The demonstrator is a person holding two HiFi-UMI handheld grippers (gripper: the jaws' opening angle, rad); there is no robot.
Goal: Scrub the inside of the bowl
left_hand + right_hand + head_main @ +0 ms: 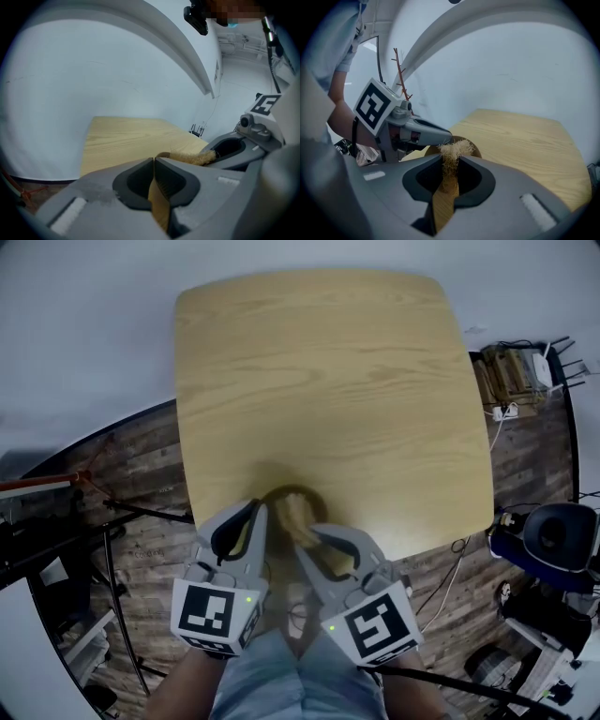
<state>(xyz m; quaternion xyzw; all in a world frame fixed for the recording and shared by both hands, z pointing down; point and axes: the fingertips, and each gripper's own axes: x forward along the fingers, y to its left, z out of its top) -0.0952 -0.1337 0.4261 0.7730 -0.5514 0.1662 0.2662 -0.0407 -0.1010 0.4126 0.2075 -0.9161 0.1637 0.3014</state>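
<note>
Both tongs at the bowl (302, 491), near the surface (328, 381) edge.
Your left tongs (261, 514) pinch its rim; your right tongs (309, 532) grip the scrubber (292, 514) at its mouth. Press hard and the thin rim hold may slip, tipping the bowl off the edge.
</note>
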